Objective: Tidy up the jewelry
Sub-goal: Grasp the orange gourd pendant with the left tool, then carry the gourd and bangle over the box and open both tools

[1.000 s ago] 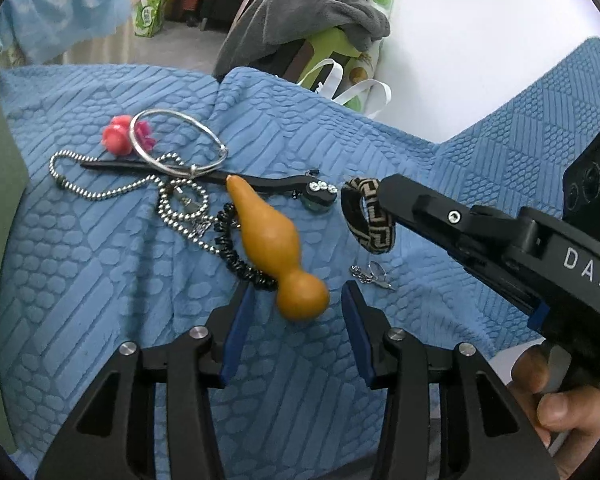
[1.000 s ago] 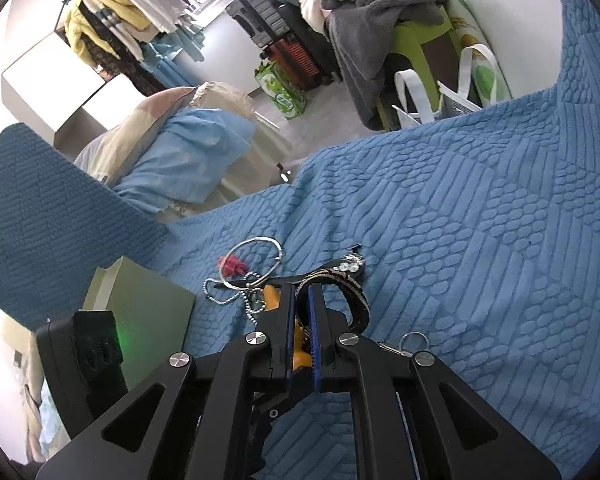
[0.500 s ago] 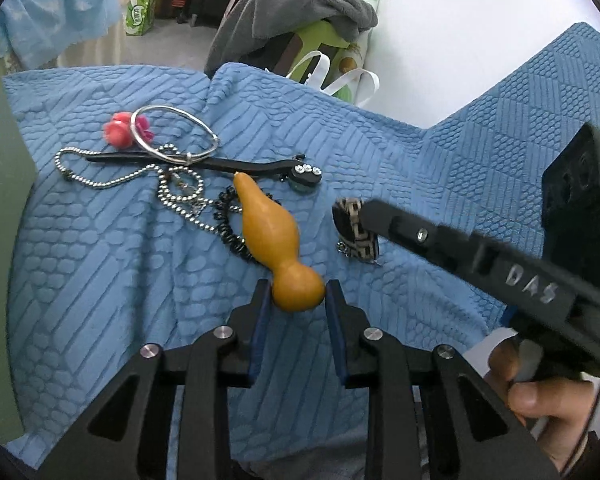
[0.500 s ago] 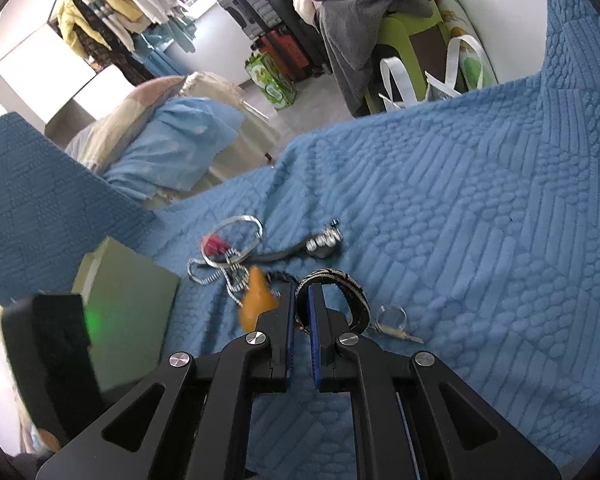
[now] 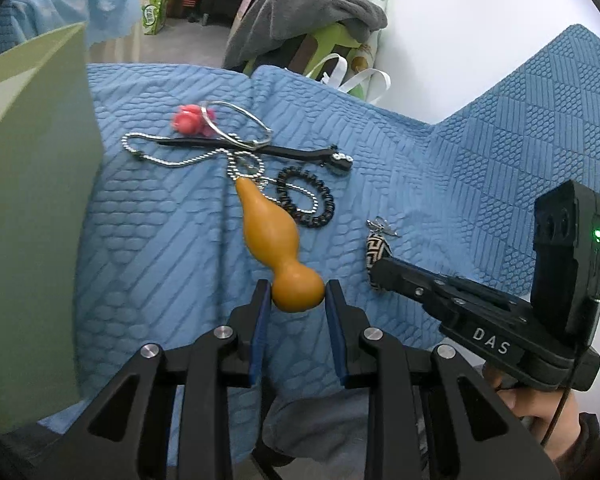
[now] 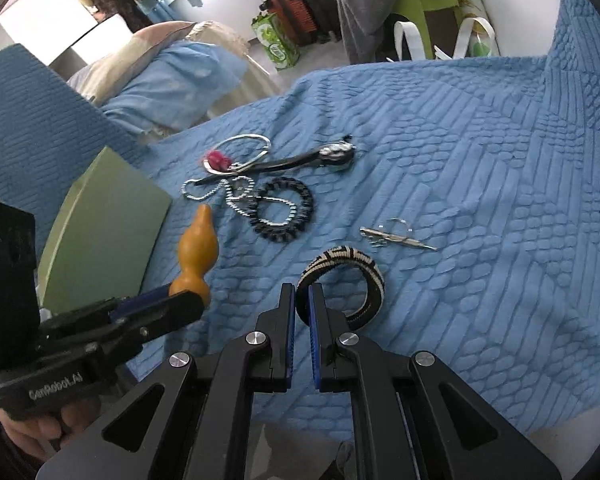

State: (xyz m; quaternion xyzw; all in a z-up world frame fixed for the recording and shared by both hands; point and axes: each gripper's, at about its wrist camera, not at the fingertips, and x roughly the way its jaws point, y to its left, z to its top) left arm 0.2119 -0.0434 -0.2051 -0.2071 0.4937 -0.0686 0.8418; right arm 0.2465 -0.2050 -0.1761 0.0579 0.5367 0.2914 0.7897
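Two grippers loaded, both low centre of frame over the blue quilt (image 5: 500, 128).
Left gripper (image 5: 298, 300) pinches the gourd pendant (image 5: 270, 236) at its round bulb: hard, smooth, likely slippery. Right gripper (image 6: 300, 304), jaws nearly together, nips the woven bangle (image 6: 352, 268) rim: stiff, light. Beyond, mid-frame: black coil bracelet (image 6: 284, 208), ball chain (image 5: 172, 160), silver bangle (image 5: 236, 124).

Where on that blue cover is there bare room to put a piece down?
Bare blue bedspread lies right of the small silver ring, and between the green box and the chain pile. It is crowded around the silver bangle and black coil band.
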